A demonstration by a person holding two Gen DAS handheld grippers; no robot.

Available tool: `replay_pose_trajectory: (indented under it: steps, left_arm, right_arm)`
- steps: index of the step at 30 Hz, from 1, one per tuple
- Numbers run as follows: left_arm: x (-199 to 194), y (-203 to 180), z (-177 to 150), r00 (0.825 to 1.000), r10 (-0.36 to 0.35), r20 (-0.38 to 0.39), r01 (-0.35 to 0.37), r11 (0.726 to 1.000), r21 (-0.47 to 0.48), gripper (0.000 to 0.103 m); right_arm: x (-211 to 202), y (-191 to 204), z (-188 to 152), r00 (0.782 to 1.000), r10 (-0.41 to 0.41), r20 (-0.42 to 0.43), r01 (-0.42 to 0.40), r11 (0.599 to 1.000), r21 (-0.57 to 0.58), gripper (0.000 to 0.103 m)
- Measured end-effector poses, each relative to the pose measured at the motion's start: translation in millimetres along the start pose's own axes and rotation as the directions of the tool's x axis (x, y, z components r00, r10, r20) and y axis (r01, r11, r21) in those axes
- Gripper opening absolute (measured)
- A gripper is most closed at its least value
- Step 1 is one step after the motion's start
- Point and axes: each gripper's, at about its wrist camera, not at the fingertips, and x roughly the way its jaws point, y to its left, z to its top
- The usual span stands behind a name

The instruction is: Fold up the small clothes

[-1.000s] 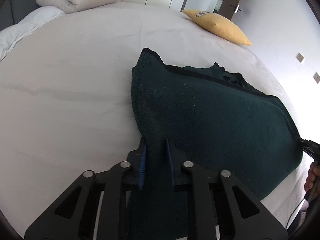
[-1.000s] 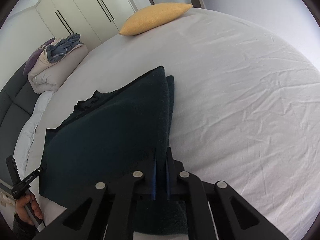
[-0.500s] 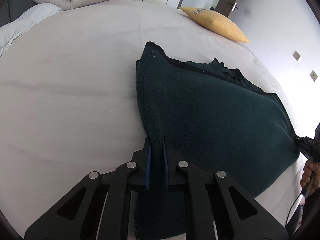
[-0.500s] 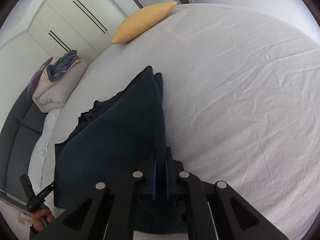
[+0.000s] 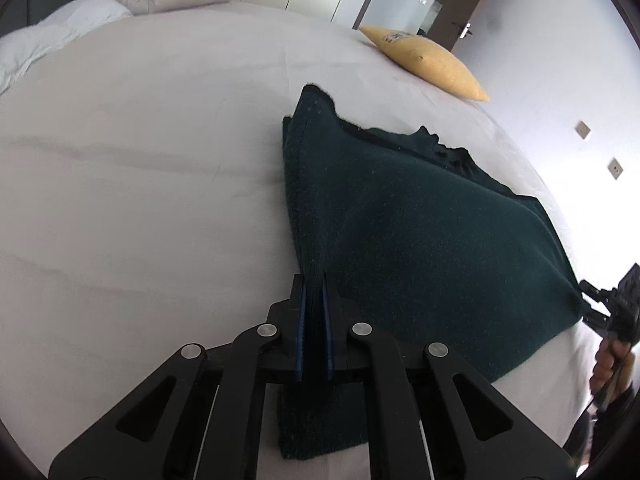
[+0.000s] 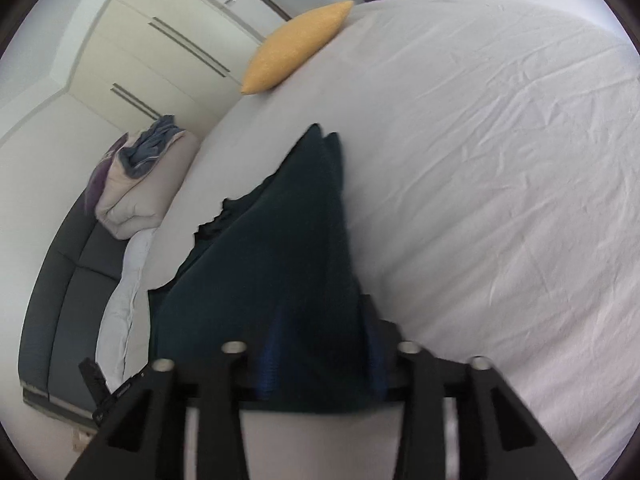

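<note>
A dark green knitted garment (image 5: pixel 420 232) lies folded over on the white bed sheet (image 5: pixel 140 200). My left gripper (image 5: pixel 314 280) is shut on its near left edge, the cloth pinched between the blue pads. In the right wrist view the same garment (image 6: pixel 288 248) runs up from my right gripper (image 6: pixel 316 340). Its jaws are opening, and the cloth's corner drapes loosely between the spread fingers without being pressed. The right gripper's tip (image 5: pixel 592 300) shows at the garment's far right corner in the left wrist view.
A yellow pillow (image 5: pixel 432 64) lies at the bed's far side. A rolled beige duvet (image 6: pixel 140 184) with blue cloth on it sits by the dark headboard (image 6: pixel 60 300). Wardrobe doors (image 6: pixel 160 60) stand behind. A hand (image 5: pixel 612 364) holds the right gripper.
The right gripper's jaws have spread apart from the garment's edge, and its view has rolled and shifted. The left jaws have closed tighter on the cloth and moved slightly.
</note>
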Motion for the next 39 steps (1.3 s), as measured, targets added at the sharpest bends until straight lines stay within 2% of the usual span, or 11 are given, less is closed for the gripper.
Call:
replay_pose_trajectory:
  steps: [2, 5, 8, 15, 20, 21, 23, 24, 28, 32, 39]
  left_arm:
    - [-2.0, -1.4, -1.7, 1.000, 0.003, 0.003, -0.003, 1.000, 0.001, 0.007]
    - [-2.6, -9.0, -3.2, 0.999, 0.041, -0.005, -0.041, 0.998, 0.039, 0.006]
    - [-3.6, -11.5, -6.8, 0.998, 0.056, -0.017, -0.055, 0.997, 0.054, 0.005]
    - [-0.5, -3.7, -16.1, 0.999, 0.048, -0.022, -0.048, 0.999, 0.024, 0.008]
    - [-20.6, 14.6, -11.7, 0.999, -0.027, 0.017, 0.028, 0.996, -0.083, 0.018]
    - [-31.3, 20.0, -11.2, 0.999, -0.017, 0.033, 0.020, 0.993, -0.112, 0.023]
    - [-44.6, 31.1, -7.8, 0.996, -0.060, 0.066, 0.069, 0.984, -0.161, 0.072]
    - [-47.3, 36.5, -4.5, 0.994, -0.085, 0.075, 0.098, 0.977, -0.191, 0.083]
    - [-35.7, 54.8, 5.9, 0.977, -0.213, 0.031, 0.212, 0.926, -0.313, 0.087]
    - [-5.1, 46.1, 5.9, 0.928, -0.364, -0.079, 0.310, 0.873, -0.377, 0.087]
    - [20.3, 38.7, 10.6, 0.906, -0.393, -0.159, 0.301, 0.860, -0.413, 0.085]
  right_arm:
    - [1.3, 11.4, -9.1, 0.998, -0.063, -0.016, 0.061, 0.994, -0.092, 0.046]
    - [8.0, 24.1, -16.8, 0.982, -0.190, -0.024, 0.181, 0.962, -0.203, 0.013]
    - [4.2, 15.6, -13.6, 0.983, -0.181, -0.028, 0.175, 0.974, -0.141, 0.009]
    - [7.5, -13.0, -19.8, 0.994, -0.102, -0.027, 0.100, 0.993, -0.067, 0.008]
    - [-18.9, 15.9, -11.3, 0.980, -0.195, 0.034, 0.197, 0.975, -0.099, 0.041]
    - [-24.0, 23.9, -9.5, 0.982, -0.180, 0.055, 0.185, 0.977, -0.108, 0.041]
    - [-25.7, 39.8, -6.7, 0.990, -0.133, 0.057, 0.139, 0.982, -0.126, 0.041]
    - [-22.9, 50.2, -5.0, 0.995, -0.090, 0.047, 0.095, 0.986, -0.140, 0.042]
    - [9.3, 95.7, -4.5, 0.997, 0.065, -0.048, -0.073, 0.980, -0.184, 0.052]
    - [55.6, 139.0, -9.2, 0.963, 0.212, -0.164, -0.240, 0.954, -0.177, 0.053]
    - [116.4, 179.3, -11.0, 0.889, 0.353, -0.293, -0.396, 0.912, -0.103, 0.053]
